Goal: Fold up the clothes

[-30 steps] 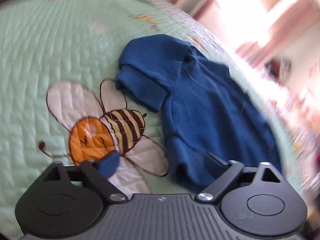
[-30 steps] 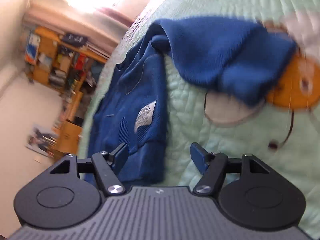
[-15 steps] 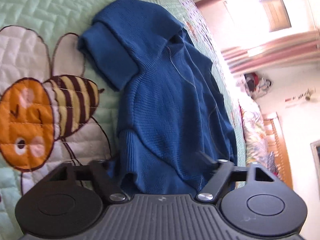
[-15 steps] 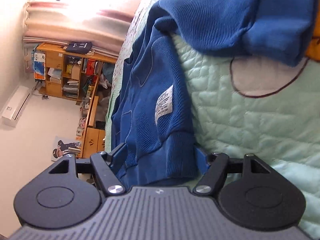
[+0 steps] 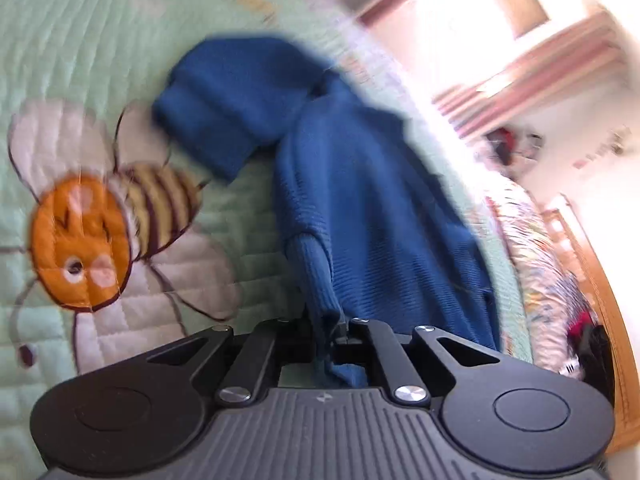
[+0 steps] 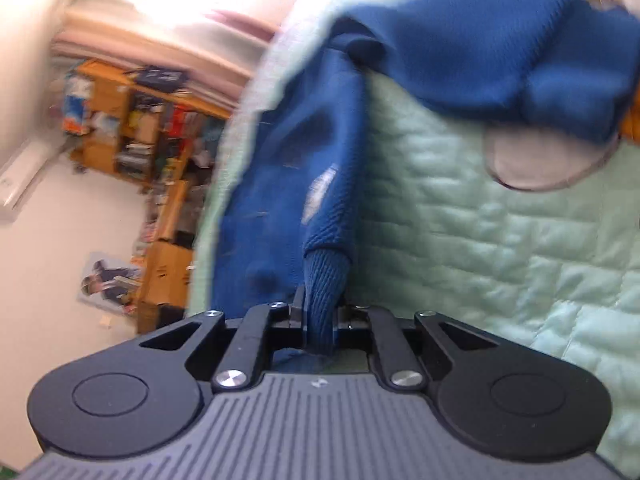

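Half a second ago both were spread around the hem; now the left gripper [image 5: 334, 326] pinches the blue sweater [image 5: 372, 216] by its ribbed hem, and the right gripper [image 6: 320, 316] pinches another hem bunch. Sweater lies on the bed quilt [image 6: 480, 240], sleeve [image 5: 224, 120] over the bee patch [image 5: 104, 236]. Hem is secured for lifting; open quilt left, bed edge close on the room side.

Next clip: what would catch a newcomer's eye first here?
The blue sweater dominates both views, spread across the pale green quilt, its ribbed hem pinched in the left claw and in the right claw. Next comes the big orange-faced bee stitched into the quilt, left of the sweater in the left wrist view.
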The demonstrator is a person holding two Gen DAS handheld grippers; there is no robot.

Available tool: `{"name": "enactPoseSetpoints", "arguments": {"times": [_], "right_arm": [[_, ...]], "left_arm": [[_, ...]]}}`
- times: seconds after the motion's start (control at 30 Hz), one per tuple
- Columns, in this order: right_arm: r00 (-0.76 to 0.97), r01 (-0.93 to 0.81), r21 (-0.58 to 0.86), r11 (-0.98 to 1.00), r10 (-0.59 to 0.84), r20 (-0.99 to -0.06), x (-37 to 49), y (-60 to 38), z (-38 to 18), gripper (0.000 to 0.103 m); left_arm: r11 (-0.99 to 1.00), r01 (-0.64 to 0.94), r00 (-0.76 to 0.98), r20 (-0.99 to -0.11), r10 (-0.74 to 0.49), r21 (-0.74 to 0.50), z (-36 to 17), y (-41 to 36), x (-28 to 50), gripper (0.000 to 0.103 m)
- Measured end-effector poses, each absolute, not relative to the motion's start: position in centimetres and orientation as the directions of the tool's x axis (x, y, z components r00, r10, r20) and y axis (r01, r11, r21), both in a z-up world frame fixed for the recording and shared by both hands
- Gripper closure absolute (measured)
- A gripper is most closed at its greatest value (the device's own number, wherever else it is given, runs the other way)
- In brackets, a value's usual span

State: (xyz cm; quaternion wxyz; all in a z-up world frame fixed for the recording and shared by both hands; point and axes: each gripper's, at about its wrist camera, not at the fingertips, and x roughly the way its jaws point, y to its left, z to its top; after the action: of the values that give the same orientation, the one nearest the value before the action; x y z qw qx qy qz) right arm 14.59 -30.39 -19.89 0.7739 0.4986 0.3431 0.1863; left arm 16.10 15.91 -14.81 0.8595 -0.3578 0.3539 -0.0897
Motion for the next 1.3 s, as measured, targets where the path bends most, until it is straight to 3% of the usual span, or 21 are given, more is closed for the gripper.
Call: {"name": "enactPoseSetpoints", "arguments": {"times": [0.13,0.27,0.33,0.37,0.43,0.6,0.73,0.97,1.03,1.3], "right_arm": [[0.681,0.009,0.911,0.412,0.664,-0.307,12.1,-30.7,-18.2,0.092],[0.571,0.183,0.876,0.447,0.677,-0.465,11.3,-30.3,-23.9,0.091],[0.592,0.227,0.885,0.406,0.665,-0.456,10.4,-30.5,-26.0,0.09],[0.606,0.239,0.899,0.366,0.667,-0.433,9.9,-30.8,-26.2,0.087],[0.607,0.228,0.908,0.353,0.677,-0.416,9.3,-31.3,-25.5,0.068],[0.665,0.166,0.837,0.522,0.567,-0.486,7.6,-34.2,-22.0,0.062],[0.765,0.252,0.851,0.461,0.444,-0.467,6.5,-37.3,-22.2,0.047],[0.867,0.356,0.913,0.198,0.294,-0.402,6.4,-41.5,-25.3,0.047],[0.888,0.361,0.921,0.146,0.249,-0.388,7.0,-42.4,-25.9,0.042],[0.913,0.349,0.932,0.101,0.186,-0.363,12.6,-45.1,-26.7,0.041]], "left_arm": [[0.721,-0.061,0.754,-0.505,-0.42,-0.69,-12.8,16.6,12.3,0.099],[0.7,-0.189,0.676,-0.608,-0.416,-0.689,-17.7,18.2,12.2,0.098],[0.691,-0.214,0.658,-0.624,-0.42,-0.691,-19.0,18.5,11.7,0.097],[0.693,-0.207,0.663,-0.62,-0.42,-0.691,-18.8,18.6,11.3,0.094],[0.712,-0.192,0.674,-0.618,-0.404,-0.675,-18.1,18.7,11.0,0.087],[0.75,-0.202,0.725,-0.611,-0.319,-0.63,-16.0,20.2,8.7,0.074],[0.746,-0.185,0.745,-0.587,-0.318,-0.639,-15.3,20.2,7.5,0.064],[0.764,-0.185,0.715,-0.618,-0.326,-0.618,-15.6,18.9,7.4,0.058],[0.764,-0.193,0.708,-0.626,-0.325,-0.615,-15.9,18.7,7.4,0.056],[0.786,-0.173,0.702,-0.634,-0.325,-0.593,-15.3,17.3,7.3,0.056]]}}
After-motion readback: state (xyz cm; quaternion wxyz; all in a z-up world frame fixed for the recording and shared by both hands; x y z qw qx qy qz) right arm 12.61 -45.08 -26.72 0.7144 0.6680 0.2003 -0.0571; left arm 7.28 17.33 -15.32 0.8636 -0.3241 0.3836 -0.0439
